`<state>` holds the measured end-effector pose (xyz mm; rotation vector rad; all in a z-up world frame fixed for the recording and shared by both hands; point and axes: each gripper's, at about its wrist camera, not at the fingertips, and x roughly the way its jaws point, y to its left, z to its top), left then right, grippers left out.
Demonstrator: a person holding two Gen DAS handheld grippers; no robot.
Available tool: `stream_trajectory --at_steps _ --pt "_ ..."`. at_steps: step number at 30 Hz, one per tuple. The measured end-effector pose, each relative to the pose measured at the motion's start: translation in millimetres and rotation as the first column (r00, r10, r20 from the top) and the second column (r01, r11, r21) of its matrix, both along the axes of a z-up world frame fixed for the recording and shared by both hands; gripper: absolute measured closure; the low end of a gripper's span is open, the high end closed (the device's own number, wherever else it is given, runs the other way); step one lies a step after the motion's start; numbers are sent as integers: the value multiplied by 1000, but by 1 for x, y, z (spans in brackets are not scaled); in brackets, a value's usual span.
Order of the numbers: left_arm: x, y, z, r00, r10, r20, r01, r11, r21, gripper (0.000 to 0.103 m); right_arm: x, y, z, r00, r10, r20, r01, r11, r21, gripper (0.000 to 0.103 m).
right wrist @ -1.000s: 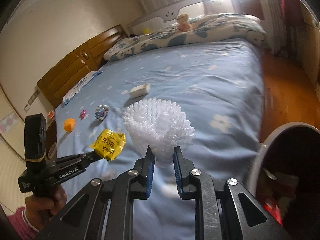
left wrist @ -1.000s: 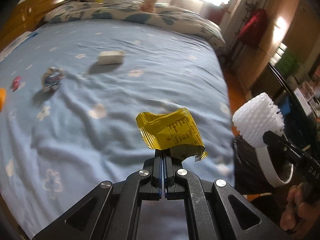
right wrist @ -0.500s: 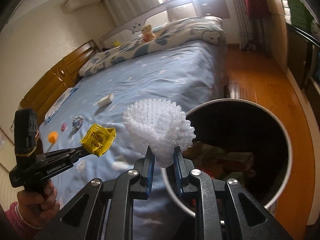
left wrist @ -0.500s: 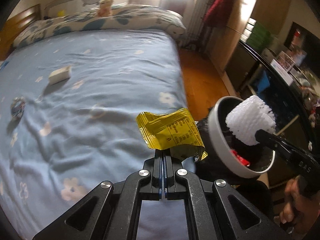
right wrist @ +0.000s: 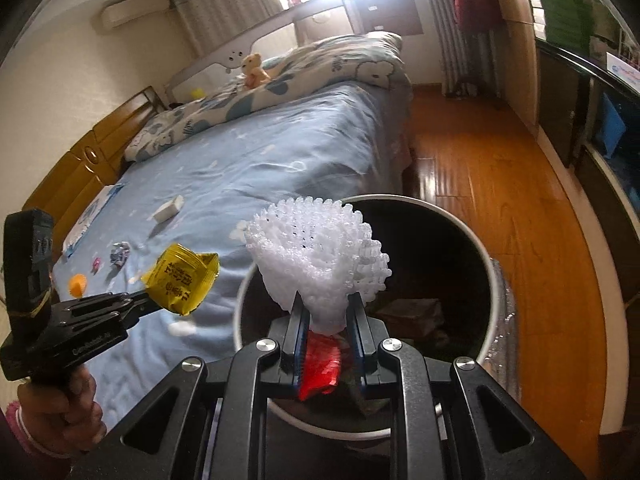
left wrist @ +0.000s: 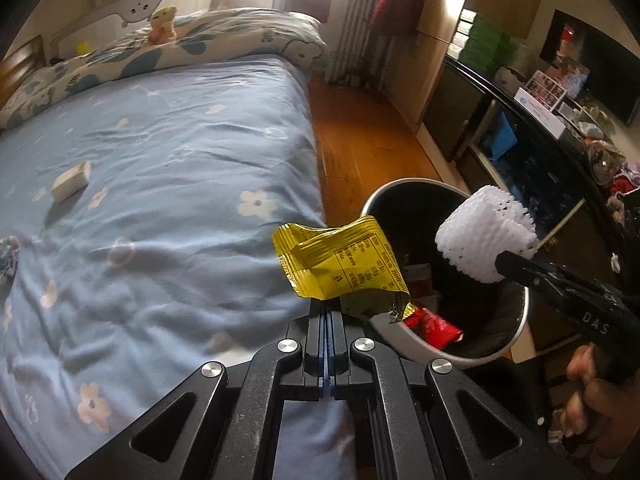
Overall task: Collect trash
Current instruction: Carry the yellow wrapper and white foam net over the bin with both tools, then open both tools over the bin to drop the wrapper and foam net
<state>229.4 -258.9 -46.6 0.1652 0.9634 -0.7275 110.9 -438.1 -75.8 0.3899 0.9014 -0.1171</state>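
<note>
Nearest you in the left wrist view, your left gripper (left wrist: pixel 327 304) has its jaws pressed fully together on the lower edge of a crumpled yellow wrapper (left wrist: pixel 340 264), which stands up at centre frame, partly in front of the near rim of the round bin (left wrist: pixel 404 334). In the right wrist view, your right gripper (right wrist: pixel 327 312) has its jaws narrowly apart, clamped on the pinched base of a white foam net sleeve (right wrist: pixel 316 256); the sleeve fans out above the pads and hangs over the bin's dark mouth, lower centre of that frame. Inside the bin a red packet (right wrist: pixel 320 364) lies against the near wall, with other scraps further in that are too dark to name.

Your right hand (left wrist: pixel 588 396) shows at the lower right of the left view, your left hand (right wrist: pixel 72 404) at the lower left of the right view.

Beyond the bin, the blue flowered bedspread (left wrist: pixel 160 152) fills the left of both frames. Still on it lie a white block (left wrist: pixel 71 181), a small crumpled wrapper (right wrist: pixel 120 254), a tiny pink item (right wrist: pixel 96 265) and an orange object (right wrist: pixel 78 283). Farthest off, a small plush toy (right wrist: pixel 254 70) sits on the patterned quilt (right wrist: pixel 320 64) by the headboard.
</note>
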Motion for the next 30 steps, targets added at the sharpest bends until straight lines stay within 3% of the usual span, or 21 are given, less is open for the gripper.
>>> stream_trajectory --at_steps 12,30 --pt "-1 -47 -12 996 -84 4 84 996 28 103 -10 -26 -4 999 -33 -37 32 999 -10 85" --pt "6 -70 -27 993 -116 -24 117 991 57 103 -5 -40 -19 995 -25 -92 25 1000 -2 85"
